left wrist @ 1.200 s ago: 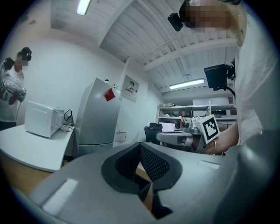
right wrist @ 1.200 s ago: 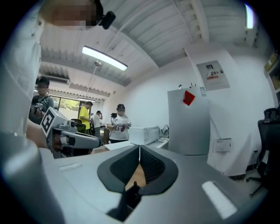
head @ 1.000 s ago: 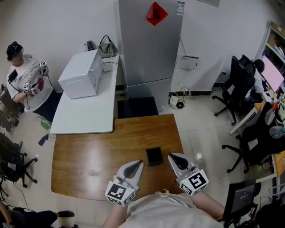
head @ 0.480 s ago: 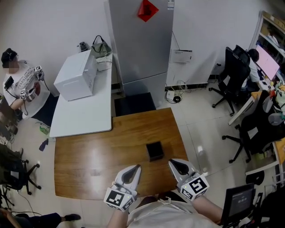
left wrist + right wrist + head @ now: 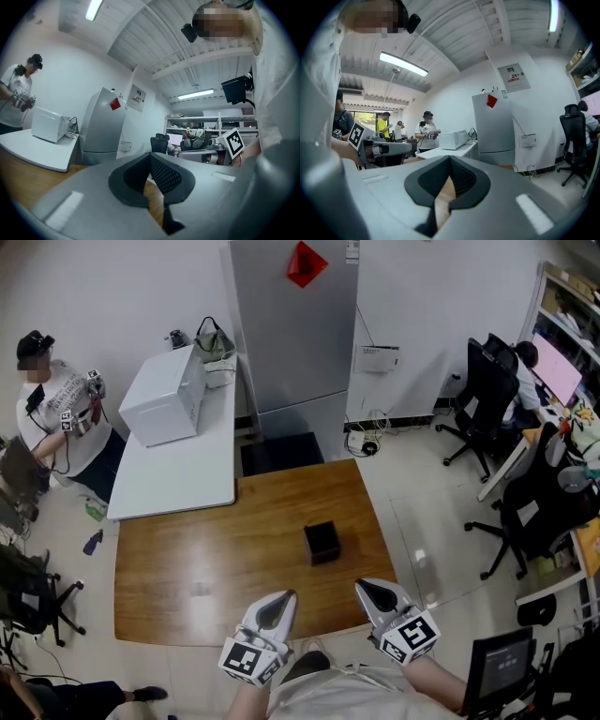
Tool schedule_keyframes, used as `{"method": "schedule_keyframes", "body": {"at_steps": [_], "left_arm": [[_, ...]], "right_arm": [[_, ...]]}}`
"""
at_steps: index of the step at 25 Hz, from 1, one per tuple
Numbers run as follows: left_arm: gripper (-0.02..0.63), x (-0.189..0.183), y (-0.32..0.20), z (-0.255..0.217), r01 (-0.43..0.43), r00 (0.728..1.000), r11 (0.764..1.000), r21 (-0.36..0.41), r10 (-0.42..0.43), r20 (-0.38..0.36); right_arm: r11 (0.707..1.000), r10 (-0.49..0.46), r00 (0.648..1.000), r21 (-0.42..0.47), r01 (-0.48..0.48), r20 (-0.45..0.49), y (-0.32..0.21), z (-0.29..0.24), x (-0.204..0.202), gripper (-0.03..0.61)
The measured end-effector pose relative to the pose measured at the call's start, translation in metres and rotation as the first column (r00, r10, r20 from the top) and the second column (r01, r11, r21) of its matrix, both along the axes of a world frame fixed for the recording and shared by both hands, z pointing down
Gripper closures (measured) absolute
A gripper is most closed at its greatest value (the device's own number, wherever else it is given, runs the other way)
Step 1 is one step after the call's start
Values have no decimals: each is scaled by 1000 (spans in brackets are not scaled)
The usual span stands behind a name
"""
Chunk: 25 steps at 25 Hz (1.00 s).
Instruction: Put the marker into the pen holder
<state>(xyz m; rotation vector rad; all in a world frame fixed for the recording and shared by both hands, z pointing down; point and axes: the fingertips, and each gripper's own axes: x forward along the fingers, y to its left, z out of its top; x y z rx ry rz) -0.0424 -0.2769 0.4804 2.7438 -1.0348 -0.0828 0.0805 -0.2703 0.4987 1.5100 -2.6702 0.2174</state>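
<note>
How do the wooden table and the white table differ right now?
The wooden table is brown and glossy; the white table is plain white. The wooden table holds the black pen holder; the white table holds a white appliance and a bag. Both tops are flat.

Black square pen holder (image 5: pixel 322 542), upright, on brown table (image 5: pixel 206 568), right of centre

Left gripper (image 5: pixel 150 158), fingers (image 5: pixel 167 176) together with nothing between, wooden table (image 5: pixel 23 180) and grey fridge (image 5: pixel 101 126) beyond.
</note>
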Motion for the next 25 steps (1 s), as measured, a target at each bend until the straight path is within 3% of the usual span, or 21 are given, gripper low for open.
{"method": "schedule_keyframes", "body": {"at_steps": [5, 11, 19, 25], "left_arm": [[597, 2, 41, -7, 52, 998, 998, 40, -53, 27], [597, 23, 124, 1, 106, 993, 994, 37, -108, 47], [597, 74, 253, 7, 107, 994, 994, 35, -108, 34], [597, 82, 306, -6, 130, 991, 990, 50, -132, 34]], "right_arm": [[999, -53, 998, 12, 53, 16, 45, -3, 2, 577], [995, -99, 995, -4, 99, 28, 132, 0, 20, 577], [991, -129, 991, -36, 130, 32, 248, 9, 56, 577], [986, -166, 985, -25, 167, 34, 297, 2, 60, 577]]}}
